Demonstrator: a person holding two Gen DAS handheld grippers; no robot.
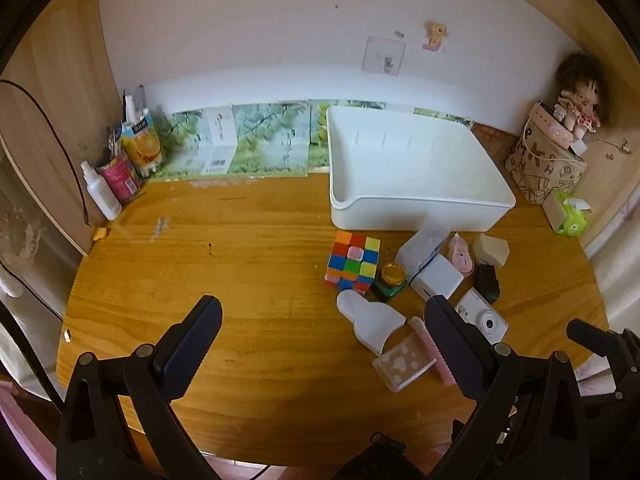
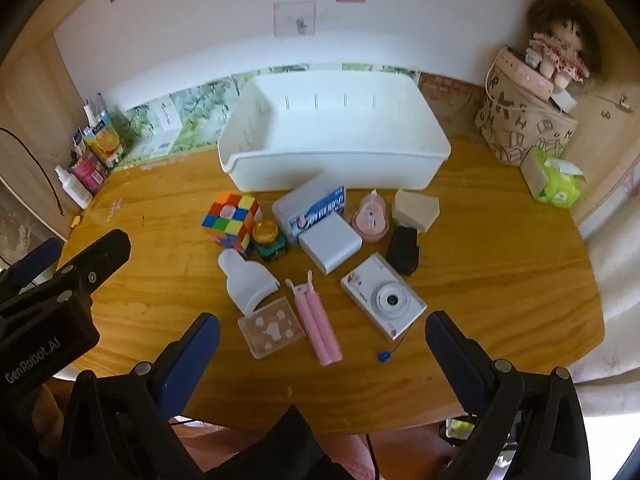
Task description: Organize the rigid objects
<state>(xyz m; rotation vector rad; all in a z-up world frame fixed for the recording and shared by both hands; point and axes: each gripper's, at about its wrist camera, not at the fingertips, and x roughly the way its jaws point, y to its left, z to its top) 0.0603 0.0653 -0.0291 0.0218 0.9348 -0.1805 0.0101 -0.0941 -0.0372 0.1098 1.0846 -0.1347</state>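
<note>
A white bin (image 1: pixel 416 184) (image 2: pixel 332 152) stands at the back of the wooden desk with nothing inside. In front of it lie a colour cube (image 1: pixel 352 266) (image 2: pixel 232 220), a small yellow-lidded jar (image 2: pixel 270 240), a white charger block (image 2: pixel 330 246), a blue-printed box (image 2: pixel 310 210), a white camera (image 1: pixel 486 320) (image 2: pixel 382 298), a pink comb (image 2: pixel 318 324), a clear case (image 2: pixel 272 330) and a white scoop-shaped piece (image 2: pixel 248 278). My left gripper (image 1: pixel 324 340) hangs open over bare desk, left of the pile. My right gripper (image 2: pixel 322 348) is open above the comb and the case, touching nothing.
Bottles and cartons (image 1: pixel 120 164) crowd the back left corner. A patterned bag (image 2: pixel 524 128) with a doll (image 2: pixel 560 48) on top and a green tissue pack (image 2: pixel 556 184) sit at the right. A beige block (image 2: pixel 416 210), a pink tape dispenser (image 2: pixel 370 218) and a black adapter (image 2: pixel 404 250) lie beside the pile.
</note>
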